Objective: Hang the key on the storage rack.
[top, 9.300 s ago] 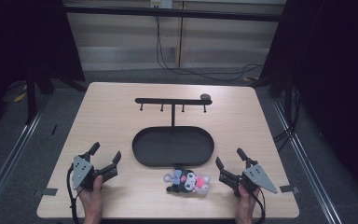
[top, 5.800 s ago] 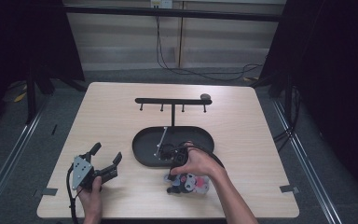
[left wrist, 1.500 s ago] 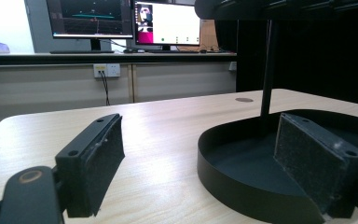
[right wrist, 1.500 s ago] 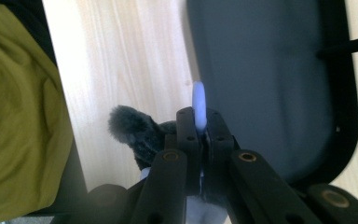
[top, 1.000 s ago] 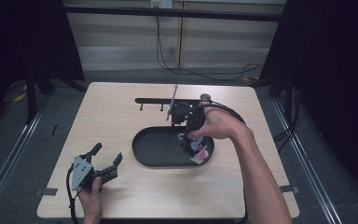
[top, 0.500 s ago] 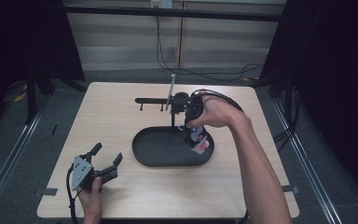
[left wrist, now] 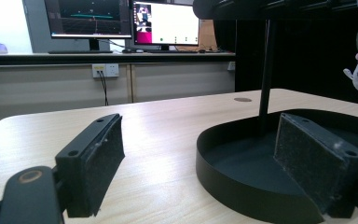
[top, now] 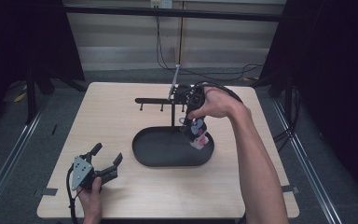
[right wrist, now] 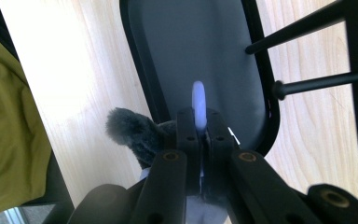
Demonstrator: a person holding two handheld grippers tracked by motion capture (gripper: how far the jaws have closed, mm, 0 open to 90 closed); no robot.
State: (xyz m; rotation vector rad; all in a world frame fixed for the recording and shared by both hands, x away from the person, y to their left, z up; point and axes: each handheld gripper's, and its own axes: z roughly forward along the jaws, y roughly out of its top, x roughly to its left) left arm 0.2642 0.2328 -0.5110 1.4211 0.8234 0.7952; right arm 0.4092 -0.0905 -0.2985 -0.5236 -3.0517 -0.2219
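My right claw [right wrist: 199, 140] pinches the plush keychain's white loop [right wrist: 198, 108], and the rack's pegs [right wrist: 307, 84] lie just beside it, pointing crosswise; my left claw [top: 103, 160] rests wide, well apart.

Overhead camera and two close jaw-mounted cameras share the black tray [top: 168, 156].

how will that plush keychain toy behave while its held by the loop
The plush toy probably dangles and swings, since it hangs below the right gripper, pinched only at its white loop. Its furry body looks soft and light, so it likely flops rather than staying stiff.
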